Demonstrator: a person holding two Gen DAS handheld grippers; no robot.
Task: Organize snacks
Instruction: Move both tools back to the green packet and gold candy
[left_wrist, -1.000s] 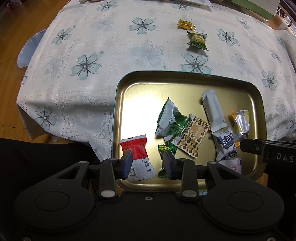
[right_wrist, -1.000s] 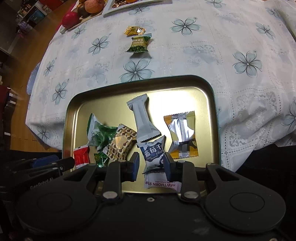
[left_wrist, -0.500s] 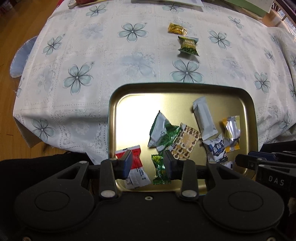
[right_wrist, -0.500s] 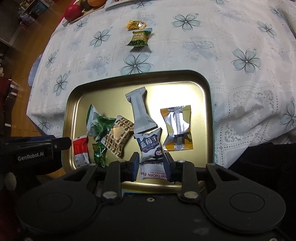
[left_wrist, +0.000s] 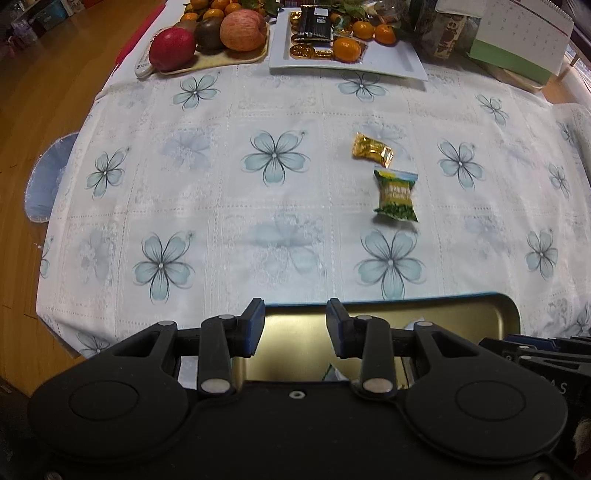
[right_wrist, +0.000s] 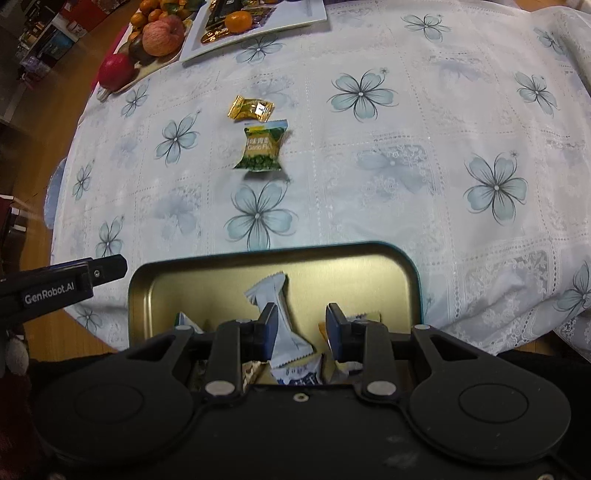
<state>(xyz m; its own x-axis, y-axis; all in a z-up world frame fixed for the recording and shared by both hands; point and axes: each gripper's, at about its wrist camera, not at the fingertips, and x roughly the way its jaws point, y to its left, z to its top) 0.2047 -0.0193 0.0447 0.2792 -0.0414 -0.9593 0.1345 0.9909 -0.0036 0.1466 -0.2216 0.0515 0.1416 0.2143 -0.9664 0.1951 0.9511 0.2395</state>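
Note:
A gold tray (right_wrist: 369, 251) sits at the table's near edge, holding a long white packet (right_wrist: 273, 295), a blue-and-white packet (right_wrist: 299, 373) and other wrapped snacks partly hidden by my right gripper. Farther out on the flowered cloth lie a gold candy (left_wrist: 372, 150) and a green pea packet (left_wrist: 396, 195), also seen as gold candy (right_wrist: 251, 108) and green packet (right_wrist: 263, 149). My left gripper (left_wrist: 295, 325) hangs open over the tray's far rim (left_wrist: 480, 299), empty. My right gripper (right_wrist: 301, 323) hovers open above the tray's snacks, gripping none.
At the table's far side stand a board of apples and other fruit (left_wrist: 207, 40), a white plate with oranges and gold coins (left_wrist: 343, 48) and a desk calendar (left_wrist: 517, 40). A blue chair cushion (left_wrist: 48, 177) and wooden floor lie past the left edge.
Both grippers have moved forward over the table. The tray has dropped low in both views, and the fruit and plate at the far side have come into sight. Jaw gaps are unchanged.

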